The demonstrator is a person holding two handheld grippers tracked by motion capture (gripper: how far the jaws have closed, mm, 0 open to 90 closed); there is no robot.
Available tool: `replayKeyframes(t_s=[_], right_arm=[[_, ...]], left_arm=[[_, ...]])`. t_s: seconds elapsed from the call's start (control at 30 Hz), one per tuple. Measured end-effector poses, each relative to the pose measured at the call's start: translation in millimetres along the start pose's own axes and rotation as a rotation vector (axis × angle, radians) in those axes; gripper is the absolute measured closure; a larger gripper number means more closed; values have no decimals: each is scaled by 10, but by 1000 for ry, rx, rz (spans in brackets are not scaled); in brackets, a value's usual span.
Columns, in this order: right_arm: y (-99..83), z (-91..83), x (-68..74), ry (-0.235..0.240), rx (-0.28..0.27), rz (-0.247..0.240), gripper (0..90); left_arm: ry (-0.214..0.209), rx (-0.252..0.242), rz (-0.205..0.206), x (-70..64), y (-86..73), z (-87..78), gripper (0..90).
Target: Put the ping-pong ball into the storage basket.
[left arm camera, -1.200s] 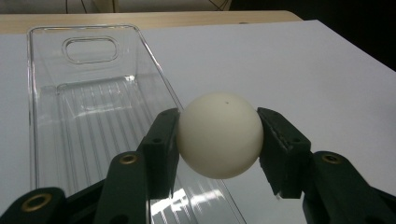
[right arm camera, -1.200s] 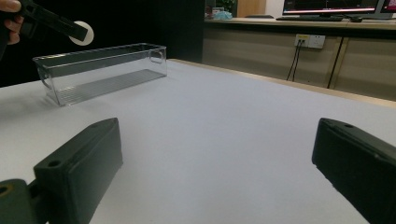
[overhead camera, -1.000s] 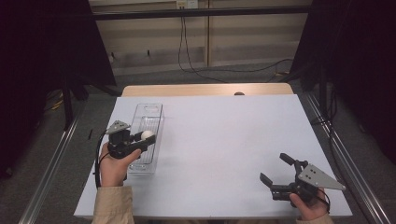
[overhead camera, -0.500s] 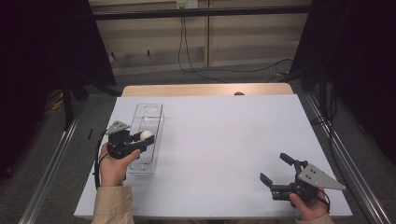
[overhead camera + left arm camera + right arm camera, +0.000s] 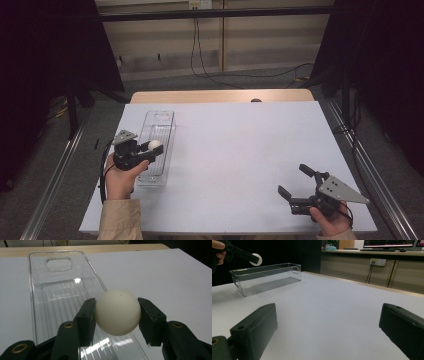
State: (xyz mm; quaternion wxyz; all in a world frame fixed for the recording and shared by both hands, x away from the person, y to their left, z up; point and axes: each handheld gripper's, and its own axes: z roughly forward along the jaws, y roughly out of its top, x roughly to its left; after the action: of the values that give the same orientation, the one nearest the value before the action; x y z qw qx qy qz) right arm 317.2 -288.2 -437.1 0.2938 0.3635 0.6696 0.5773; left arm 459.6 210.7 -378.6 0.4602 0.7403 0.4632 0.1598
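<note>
Between the jaws of the left gripper (image 5: 117,315) a white ball (image 5: 117,312) was clamped, pinched at both sides and held just above the clear plastic bin (image 5: 40,290). No contents were seen in the bin; its ribbed floor was bare. Bin was placed lengthwise near the left edge of the white tabletop (image 5: 240,145). Right gripper (image 5: 296,186) was held released, jaws spread wide, well apart at the near right corner.

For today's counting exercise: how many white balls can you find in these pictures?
1. The white ball is gripped by the left claw, above the clear tray on the table's left side. No others visible.
</note>
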Motion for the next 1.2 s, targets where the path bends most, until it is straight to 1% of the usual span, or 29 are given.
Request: replayKeyframes(t_s=[0.07,0.13,0.23,0.37,0.43,0.5,0.6,0.7,0.8,0.9,0.97,1.17,1.2], right_arm=[[4,-2,2,-4,-5,5,11],[4,-3,-5,-6,-8,2,11],[1,-7,-8,-5,-2,7,11],[1,-3,-7,-4,-6,4,11],[3,-4,-7,-7,-6,1,11],[4,-7,-8,-6,-6,-3,11],[3,-5,-5,-8,-6,3,11],[3,-6,-6,-9,-8,1,11],[3,-9,-4,-5,-4,1,11],[3,-6,-4,-3,-6,1,12],[2,-6,-4,-2,-5,2,11],[4,-6,0,-5,-7,6,11],[2,-5,-4,-3,-7,0,11]], left_arm=[[-4,5,5,6,-2,1,513],[-1,1,-3,3,-5,10,513],[4,3,4,15,-11,10,513],[11,2,1,21,-19,17,514],[9,10,9,29,-25,18,513],[16,10,10,33,-25,16,513],[16,9,12,37,-26,15,513],[22,2,7,37,-29,17,513],[25,6,10,48,-32,12,513],[24,3,4,49,-37,19,513],[34,2,7,50,-39,20,513],[31,6,6,59,-47,26,513],[33,7,6,60,-49,29,513]])
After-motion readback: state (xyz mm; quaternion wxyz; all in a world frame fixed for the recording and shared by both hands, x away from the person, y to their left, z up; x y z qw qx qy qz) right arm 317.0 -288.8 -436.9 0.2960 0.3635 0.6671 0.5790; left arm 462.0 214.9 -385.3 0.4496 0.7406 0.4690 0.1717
